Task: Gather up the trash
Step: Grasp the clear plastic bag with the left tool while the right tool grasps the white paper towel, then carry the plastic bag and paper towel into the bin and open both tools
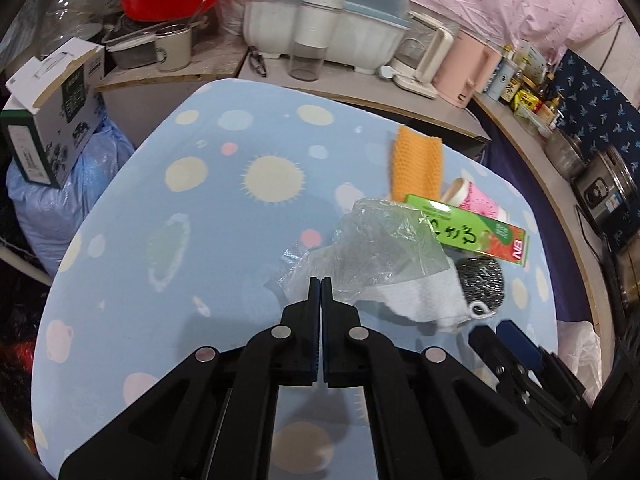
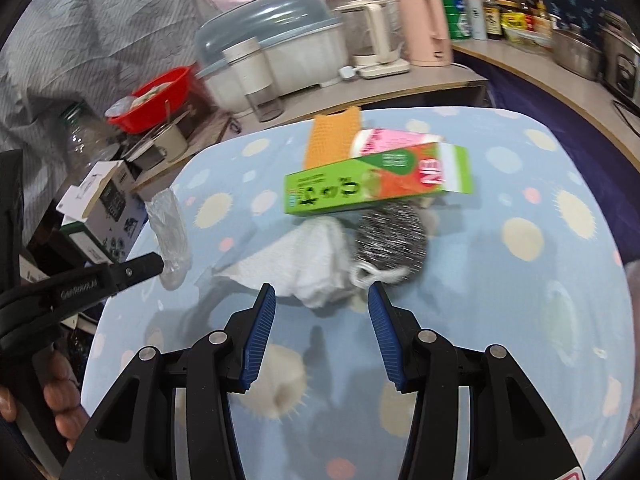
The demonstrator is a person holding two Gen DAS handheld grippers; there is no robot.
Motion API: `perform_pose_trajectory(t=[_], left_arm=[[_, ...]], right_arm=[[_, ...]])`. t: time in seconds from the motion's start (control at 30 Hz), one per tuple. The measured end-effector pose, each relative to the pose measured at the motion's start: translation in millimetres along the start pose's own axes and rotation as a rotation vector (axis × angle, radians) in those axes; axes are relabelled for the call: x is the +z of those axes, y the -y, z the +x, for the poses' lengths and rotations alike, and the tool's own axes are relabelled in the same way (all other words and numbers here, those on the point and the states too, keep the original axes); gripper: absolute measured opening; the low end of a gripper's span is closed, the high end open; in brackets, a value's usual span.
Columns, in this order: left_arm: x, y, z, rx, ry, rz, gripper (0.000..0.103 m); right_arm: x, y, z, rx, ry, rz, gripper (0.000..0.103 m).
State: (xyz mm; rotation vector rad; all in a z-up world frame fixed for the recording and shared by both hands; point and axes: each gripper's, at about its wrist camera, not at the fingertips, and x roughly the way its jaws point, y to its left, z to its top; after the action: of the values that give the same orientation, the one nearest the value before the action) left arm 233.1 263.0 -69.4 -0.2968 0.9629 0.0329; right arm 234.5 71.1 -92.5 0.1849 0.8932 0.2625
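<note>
On the blue bench cover with pale dots and sun shapes [image 1: 168, 216] I see a small heap of rubbish near the far right side. My left tongs [image 1: 321, 280] are clenched, pads together, and they pinch the edge of a crumpled clear plastic bag [image 1: 384, 248]; from the right wrist view that bag [image 2: 170, 232] hangs off the tips above the bench's left edge. My right tongs [image 2: 322, 292] stand released, blue ribbed pads apart with nothing between them, aimed down at a crumpled white paper towel [image 2: 308, 264] just ahead of the tips.

Beside the towel lies a round steel wool scourer [image 2: 390, 236], touching it. Across both rests a long green cardboard box [image 2: 368, 188] with a red-orange panel — it carries white letters I read as "NB", plus script I cannot make out. Behind it lie a pink and white paper cup [image 2: 384, 140] on its side and an orange knitted cloth [image 2: 332, 136].

The left tool's black arm bears raised lettering, too blurred to read surely. A hand [image 2: 60, 396] grips its handle at the lower left, fingers curled round it.
</note>
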Motion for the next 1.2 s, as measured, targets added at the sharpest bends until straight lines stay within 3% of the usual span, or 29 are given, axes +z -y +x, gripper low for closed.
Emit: perform_pose_trajectory(t=[0.33,0.4,0.47,0.53,0.9,1.2], left_arm=[[-8,-14,12,0.012,-0.032,-0.013,0.0],[-10,-12,13,0.008,-0.037,-0.008,0.0],[-11,-10,15,0.002,-0.042,-0.004,0.0],[-12,-8,15,-0.001,-0.044,0.0,0.0],[-22,19,-3,-0.046,-0.03,0.042,0.0],[-45,78,-30,-0.112,-0.01,0.151,0.0]], right_arm=[[14,-6,51,-0.028,-0.058,-0.015,0.045],[10,-1,60,-0.031,-0.085,-0.002,0.038],[4,4,67,-0.016,-0.122,0.017,0.02],[0,8,64,-0.013,-0.118,0.022,0.012],[-9,14,-23,0.095,-0.009,0.081,0.009],[-29,65,-108,-0.007,0.113,0.163,0.009]])
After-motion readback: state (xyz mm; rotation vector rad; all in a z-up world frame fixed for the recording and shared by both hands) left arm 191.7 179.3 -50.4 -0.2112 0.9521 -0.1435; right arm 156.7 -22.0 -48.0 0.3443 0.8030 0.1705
